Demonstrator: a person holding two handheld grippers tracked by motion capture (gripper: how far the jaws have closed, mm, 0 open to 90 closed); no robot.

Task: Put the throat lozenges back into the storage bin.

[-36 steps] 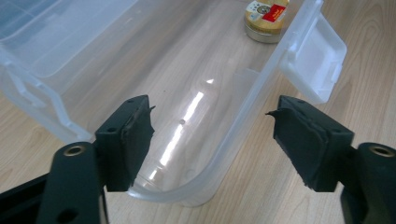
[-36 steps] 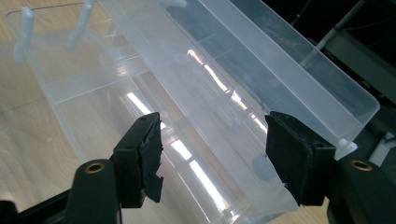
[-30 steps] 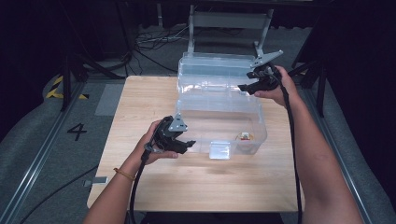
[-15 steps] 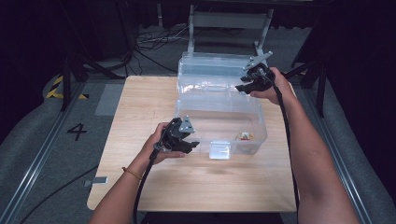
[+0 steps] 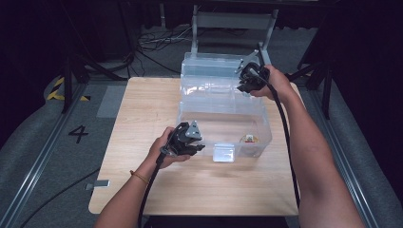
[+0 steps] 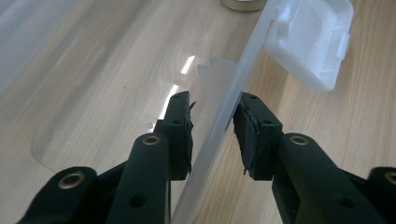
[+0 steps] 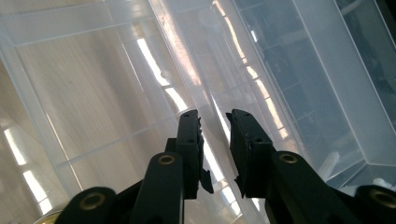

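A clear plastic storage bin (image 5: 223, 111) sits on the far right part of the wooden table (image 5: 142, 190), with what looks like its lid or a second clear bin (image 5: 214, 64) tilted up just behind it; the see-through walls blur together there and I cannot tell which it is.

The left gripper (image 5: 186, 141) is at the bin's near left corner. In the left gripper view the jaws of this gripper (image 6: 212, 126) stand narrowly apart on either side of the bin's thin rim (image 6: 233, 100), which passes up between them; one pad looks to touch the plastic, the other is just beside it, so it is not closed tight. Beyond the rim lies a small white plastic case (image 6: 310, 39) on the wood, and a round brass-coloured object (image 6: 243, 3) is cut off by the top edge.

The right gripper (image 5: 249, 80) is at the far right of the bin, partly covered by the right hand (image 5: 275, 83). In the right gripper view its jaws (image 7: 212, 140) are narrowly parted, and a clear edge (image 7: 187, 51) runs between them; glare and layered transparent walls make contact impossible to judge.

In the high view, a small coloured object (image 5: 249, 139) rests inside the bin near its near right corner, too small to identify, and a pale square latch (image 5: 223, 153) shows on the near wall.
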